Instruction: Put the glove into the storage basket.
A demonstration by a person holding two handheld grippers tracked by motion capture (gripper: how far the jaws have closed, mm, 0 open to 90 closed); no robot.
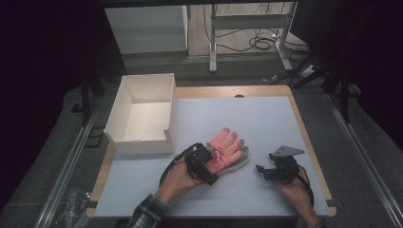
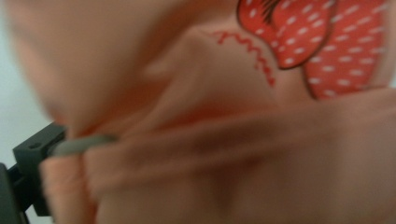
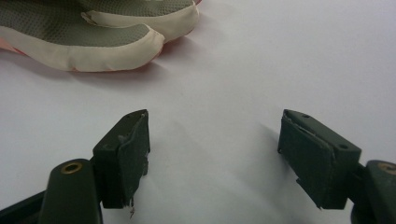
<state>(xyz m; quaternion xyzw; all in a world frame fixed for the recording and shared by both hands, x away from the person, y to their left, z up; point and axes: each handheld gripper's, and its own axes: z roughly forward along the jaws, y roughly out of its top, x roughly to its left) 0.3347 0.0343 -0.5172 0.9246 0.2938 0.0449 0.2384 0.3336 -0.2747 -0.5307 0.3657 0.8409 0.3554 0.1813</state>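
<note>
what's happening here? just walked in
A person works two handheld grippers at a table. The left gripper is at the cuff of a pink glove lying mid-table, and its view shows fabric bunched right against one of its fingers. The right gripper rests beside the glove, open, holding nothing. A white box stands open at the left.

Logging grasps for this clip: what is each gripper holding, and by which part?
The left gripper grips the pink glove at its cuff end; the right gripper is open, holding nothing.
</note>
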